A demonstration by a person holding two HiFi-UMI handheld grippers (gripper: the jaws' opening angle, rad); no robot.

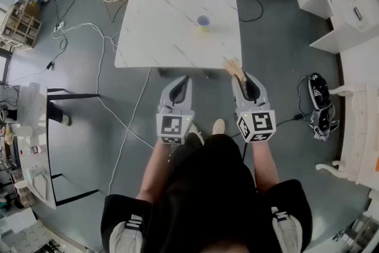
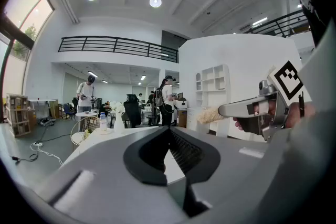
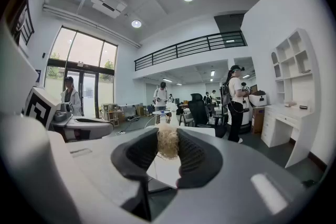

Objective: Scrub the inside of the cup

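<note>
My right hand-held gripper (image 1: pixel 241 80) clamps a fibrous scrubber (image 1: pixel 234 67); my left hand-held gripper (image 1: pixel 183 82) is closed, empty. The cup (image 1: pixel 203 22) sits well apart on the counter (image 1: pixel 160 32), so I judge scrubbing not yet begun.

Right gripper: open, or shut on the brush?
Shut on it. The right gripper view shows the right gripper with both jaws pressed against the pale fibrous brush standing between them.

Nothing legible anywhere (the left gripper (image 1: pixel 185 80) and right gripper (image 1: pixel 240 79) bear only square markers (image 1: pixel 172 126)).
</note>
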